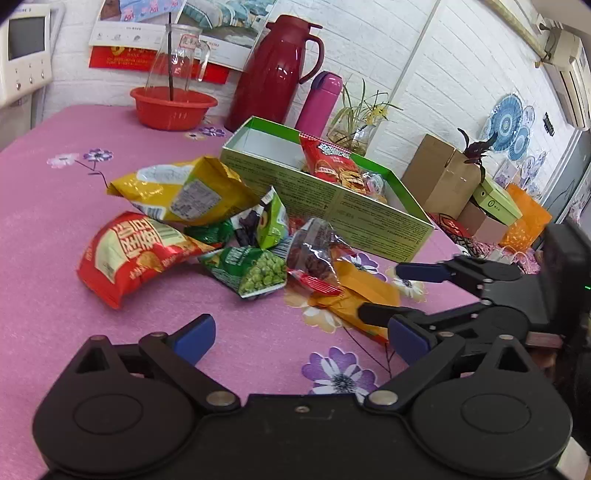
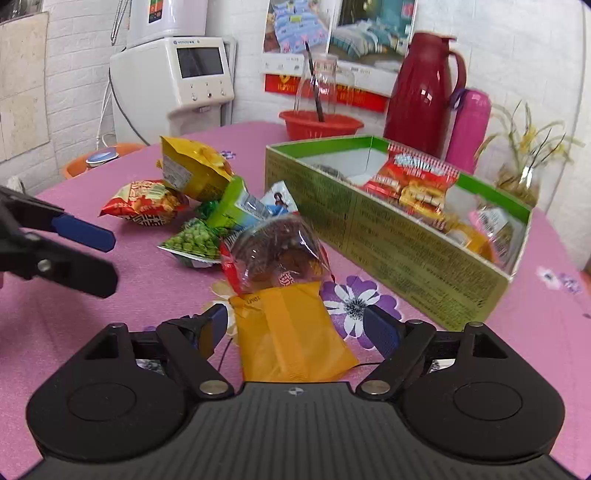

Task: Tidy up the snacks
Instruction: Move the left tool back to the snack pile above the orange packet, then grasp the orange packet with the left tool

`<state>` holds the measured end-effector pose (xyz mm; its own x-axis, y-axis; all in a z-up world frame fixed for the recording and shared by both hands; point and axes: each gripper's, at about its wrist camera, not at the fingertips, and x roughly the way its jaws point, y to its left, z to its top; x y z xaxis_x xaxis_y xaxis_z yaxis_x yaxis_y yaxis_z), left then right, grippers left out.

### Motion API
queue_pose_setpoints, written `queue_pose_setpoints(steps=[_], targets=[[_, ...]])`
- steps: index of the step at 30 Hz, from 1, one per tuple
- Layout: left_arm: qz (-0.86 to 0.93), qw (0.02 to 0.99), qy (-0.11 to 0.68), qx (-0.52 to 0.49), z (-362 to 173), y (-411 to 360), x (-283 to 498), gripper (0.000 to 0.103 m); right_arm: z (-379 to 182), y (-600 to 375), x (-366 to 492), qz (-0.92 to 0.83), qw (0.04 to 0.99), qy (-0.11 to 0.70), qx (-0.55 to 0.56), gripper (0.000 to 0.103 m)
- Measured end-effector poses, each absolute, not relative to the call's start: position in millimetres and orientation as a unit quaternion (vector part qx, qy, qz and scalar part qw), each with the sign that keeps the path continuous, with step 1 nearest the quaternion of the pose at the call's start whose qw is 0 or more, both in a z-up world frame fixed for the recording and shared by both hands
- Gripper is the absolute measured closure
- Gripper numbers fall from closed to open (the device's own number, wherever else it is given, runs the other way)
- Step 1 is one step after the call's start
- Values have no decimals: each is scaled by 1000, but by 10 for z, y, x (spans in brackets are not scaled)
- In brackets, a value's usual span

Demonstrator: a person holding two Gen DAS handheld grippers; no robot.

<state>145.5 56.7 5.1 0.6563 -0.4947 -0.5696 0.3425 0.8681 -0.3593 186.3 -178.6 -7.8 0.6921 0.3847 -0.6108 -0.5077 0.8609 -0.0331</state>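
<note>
While wide, right gripper [image 2: 299, 330] astride orange packet [image 2: 291, 332]

A lived-in home room — pink flowered tablecloth [image 1: 44, 229], tall dark-red plastic thermos jug [image 1: 273, 70] at top centre, white water dispenser [image 2: 173, 81] upper left, bedding posters [image 2: 332, 29] on white brick wall.

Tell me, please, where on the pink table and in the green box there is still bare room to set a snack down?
The green box is bare at its far end, toward the red thermos. The pink table is bare left of the red chip bag and behind the yellow bag, up to the red basin. It is crowded from the pea packet to the orange packet.
</note>
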Motion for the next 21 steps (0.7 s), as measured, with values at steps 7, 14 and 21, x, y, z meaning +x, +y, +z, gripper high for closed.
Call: queue_pose_setpoints(steps=[7,14,21], targets=[[-260,879,376,-138,-96,370,1571,0,-175,-1903,1523,254,908,327,-68,0],[-267,869,387,-157,-173,81,1769,19,-98,-1948,1431,251,918,299,-63,0],[-266,869,389,-149,-181,-107,1887,58,-178,-1969,1536,260,912,315,-36,6]])
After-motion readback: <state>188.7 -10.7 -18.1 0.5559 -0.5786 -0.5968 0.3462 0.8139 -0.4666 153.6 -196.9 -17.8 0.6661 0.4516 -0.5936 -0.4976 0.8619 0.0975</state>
